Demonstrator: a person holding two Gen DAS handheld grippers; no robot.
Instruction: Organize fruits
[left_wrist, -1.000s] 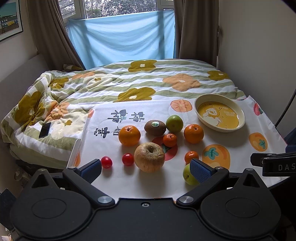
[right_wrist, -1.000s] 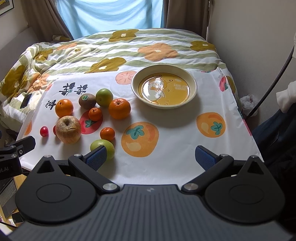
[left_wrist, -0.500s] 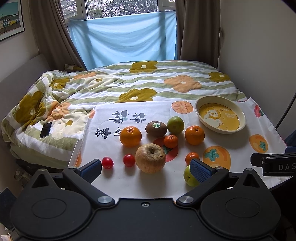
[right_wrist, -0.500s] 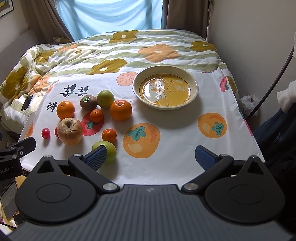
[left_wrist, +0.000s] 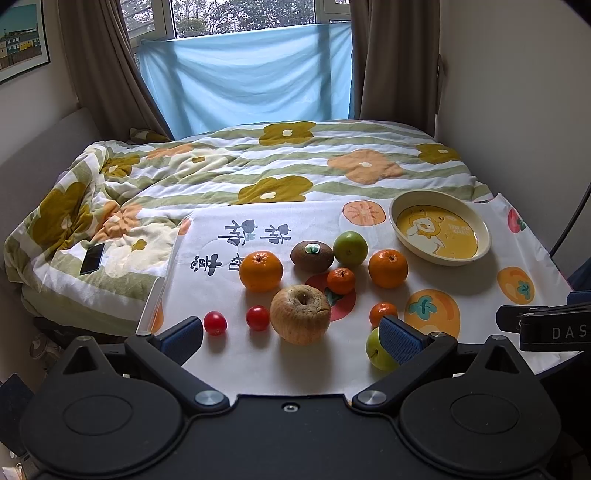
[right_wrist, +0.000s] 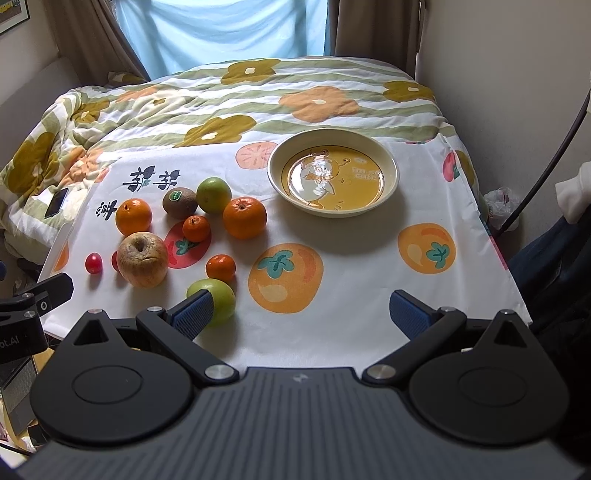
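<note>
You are holding the left gripper (left_wrist: 291, 334) and right gripper (right_wrist: 303, 312) with fingers spread wide, gripping nothing, above the cloth's (right_wrist: 351, 295) near edge, fruit lying beside the plate (right_wrist: 332, 173).

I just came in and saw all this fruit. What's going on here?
Someone is about to tidy the fruit. They hold two grippers, the left gripper and the right gripper, both open and holding nothing. All the fruit sits loose on the white cloth with persimmon prints: oranges, tangerines, a brown kiwi, a wrinkled yellowish apple, two small red tomatoes and two green fruits. The cream and yellow plate with a duck picture has no fruit on it yet.
</note>
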